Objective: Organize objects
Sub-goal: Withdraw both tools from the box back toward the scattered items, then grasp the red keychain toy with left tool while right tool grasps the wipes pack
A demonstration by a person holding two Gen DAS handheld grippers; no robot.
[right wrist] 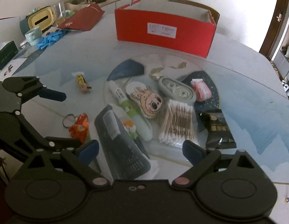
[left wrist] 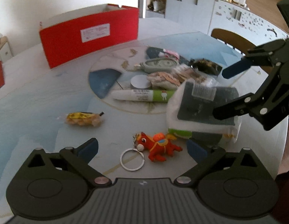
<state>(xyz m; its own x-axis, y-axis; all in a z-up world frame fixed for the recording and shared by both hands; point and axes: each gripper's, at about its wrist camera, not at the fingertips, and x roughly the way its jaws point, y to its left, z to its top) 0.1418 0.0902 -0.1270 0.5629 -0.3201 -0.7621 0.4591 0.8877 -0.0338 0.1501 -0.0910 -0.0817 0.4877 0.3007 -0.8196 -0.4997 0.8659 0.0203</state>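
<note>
Blurred dark packet (left wrist: 207,65) behind swabs (left wrist: 174,76)

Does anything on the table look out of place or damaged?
Nothing looks damaged or spilled. The small things lie in a loose heap, none yet in the red box. Two lie apart from the heap: the horse keychain and the yellow snack packet.
</note>
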